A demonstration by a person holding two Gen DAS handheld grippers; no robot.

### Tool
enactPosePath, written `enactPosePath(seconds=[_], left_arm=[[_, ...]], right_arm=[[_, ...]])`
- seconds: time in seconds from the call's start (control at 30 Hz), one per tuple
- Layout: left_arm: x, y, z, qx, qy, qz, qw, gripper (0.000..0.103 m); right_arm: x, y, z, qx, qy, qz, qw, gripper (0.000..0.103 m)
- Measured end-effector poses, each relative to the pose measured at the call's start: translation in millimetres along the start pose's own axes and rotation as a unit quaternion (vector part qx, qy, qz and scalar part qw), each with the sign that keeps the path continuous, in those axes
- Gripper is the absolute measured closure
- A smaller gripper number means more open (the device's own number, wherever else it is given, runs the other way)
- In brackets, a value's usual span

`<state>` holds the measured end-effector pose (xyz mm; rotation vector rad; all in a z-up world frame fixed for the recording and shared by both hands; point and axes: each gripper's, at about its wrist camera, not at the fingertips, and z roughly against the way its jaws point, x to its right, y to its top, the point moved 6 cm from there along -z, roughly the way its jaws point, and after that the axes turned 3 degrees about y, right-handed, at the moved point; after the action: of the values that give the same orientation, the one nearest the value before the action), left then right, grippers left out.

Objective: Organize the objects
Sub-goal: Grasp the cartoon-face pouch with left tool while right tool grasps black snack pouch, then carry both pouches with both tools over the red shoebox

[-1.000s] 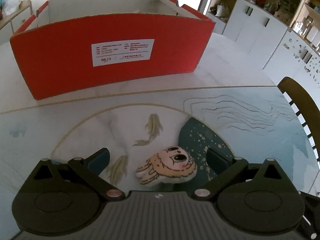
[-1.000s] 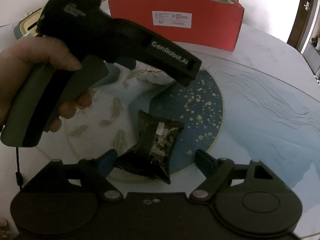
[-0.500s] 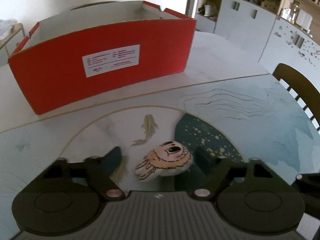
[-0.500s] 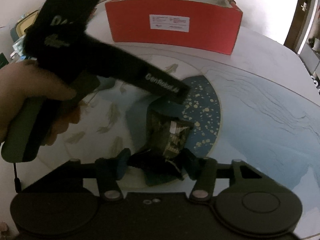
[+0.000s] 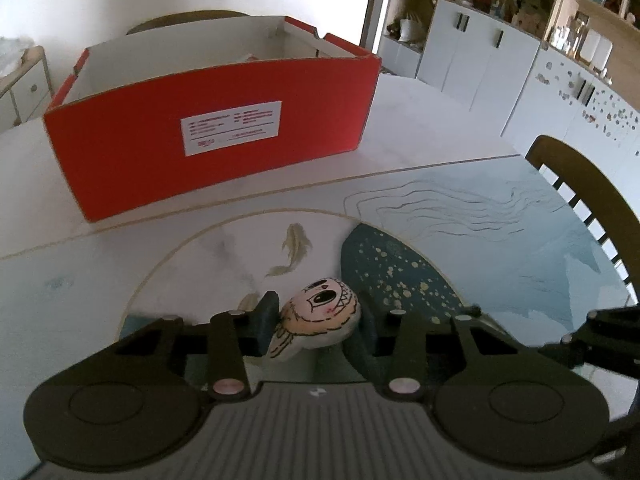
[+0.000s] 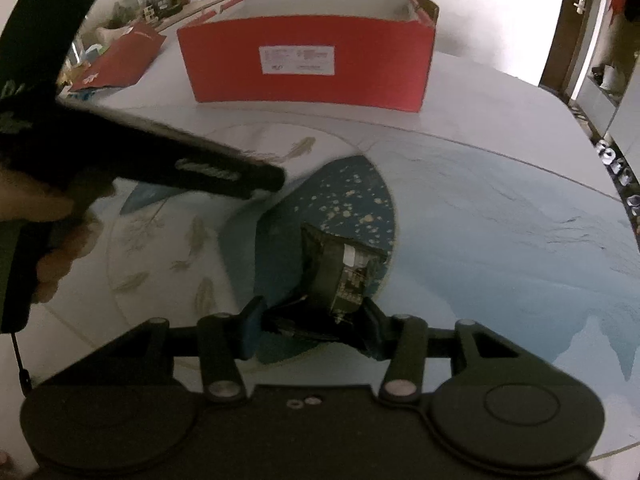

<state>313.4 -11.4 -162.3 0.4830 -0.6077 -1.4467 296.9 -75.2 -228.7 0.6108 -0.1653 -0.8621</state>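
My left gripper (image 5: 316, 320) is shut on a small cartoon-face plush toy (image 5: 320, 312) and holds it above the painted table. My right gripper (image 6: 312, 320) is shut on a dark snack packet (image 6: 336, 276), also lifted off the table. An open red cardboard box (image 5: 216, 136) with a white label stands at the far side of the table; it also shows in the right wrist view (image 6: 308, 64). The left gripper's handle (image 6: 120, 148) and the hand that holds it fill the left of the right wrist view.
The table top (image 5: 500, 248) carries a painted fish-and-water pattern. A wooden chair back (image 5: 592, 196) stands at the right edge. A flat red lid (image 6: 120, 56) and clutter lie at the far left. White cabinets (image 5: 500, 64) stand behind.
Both grippers closed, the left on the plush toy and the right on the snack packet, and both lifted them off the table. The red box now looks farther away.
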Motion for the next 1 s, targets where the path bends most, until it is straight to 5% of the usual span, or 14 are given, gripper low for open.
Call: enactPosePath(seconds=[0.63, 1.0], left_arm=[[-28, -37, 65, 0.000, -0.029, 0.083, 0.9961, 0.066], [-43, -17, 88, 0.021, -0.018, 0.108, 0.9937, 0.066]], right_arm=[[-12, 11, 47, 0.026, -0.003, 0.024, 0.999, 0.055], [-13, 50, 60, 0.050, -0.004, 0.053, 0.997, 0.055]])
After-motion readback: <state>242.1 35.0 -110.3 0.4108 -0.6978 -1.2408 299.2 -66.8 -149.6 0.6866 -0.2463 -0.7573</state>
